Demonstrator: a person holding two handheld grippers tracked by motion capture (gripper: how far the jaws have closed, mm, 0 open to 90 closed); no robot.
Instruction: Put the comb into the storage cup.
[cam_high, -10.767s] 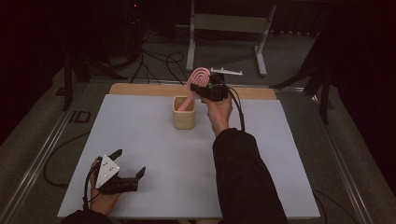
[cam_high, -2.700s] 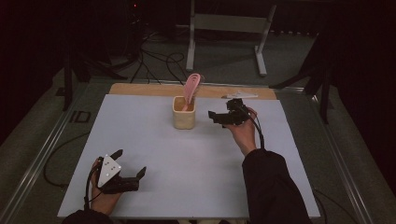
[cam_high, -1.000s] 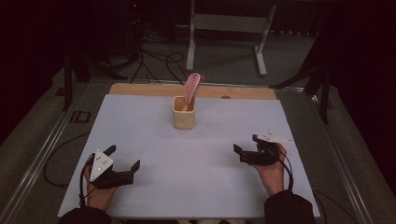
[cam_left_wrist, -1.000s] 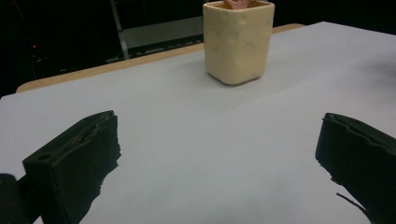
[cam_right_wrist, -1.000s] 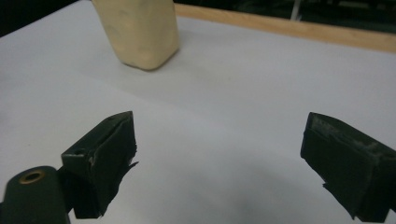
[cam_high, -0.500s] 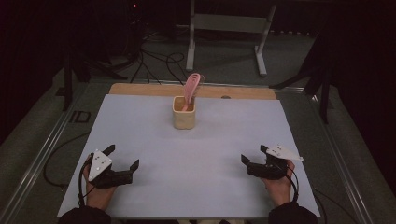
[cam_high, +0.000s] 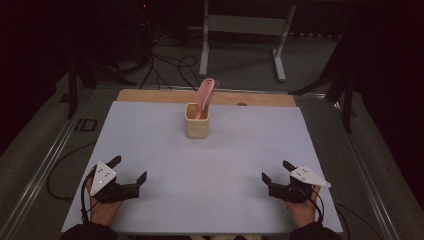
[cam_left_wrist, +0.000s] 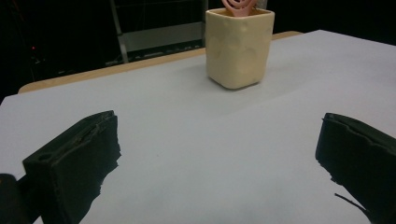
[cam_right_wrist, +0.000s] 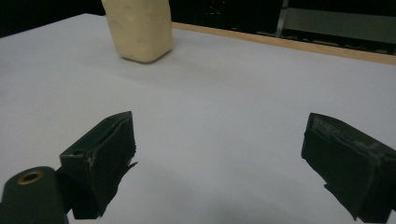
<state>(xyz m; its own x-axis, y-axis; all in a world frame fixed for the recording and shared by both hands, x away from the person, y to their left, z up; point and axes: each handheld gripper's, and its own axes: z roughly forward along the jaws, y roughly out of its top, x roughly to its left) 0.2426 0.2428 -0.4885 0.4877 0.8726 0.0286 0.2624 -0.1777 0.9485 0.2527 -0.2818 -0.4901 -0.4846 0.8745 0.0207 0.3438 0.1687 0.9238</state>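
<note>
Both grippers rest empty at the near edge of the table (cam_high: 150, 130), the left gripper (cam_high: 131, 172) at the near left and the right gripper (cam_high: 276, 172) at the near right, each with its jaws spread wide on nothing. Well apart from them, toward the far middle, the pink spatula (cam_high: 204, 95) stands tilted inside the cream cup (cam_high: 196, 121). Judging by this, the placing looks finished and nothing seems left to do.
</note>
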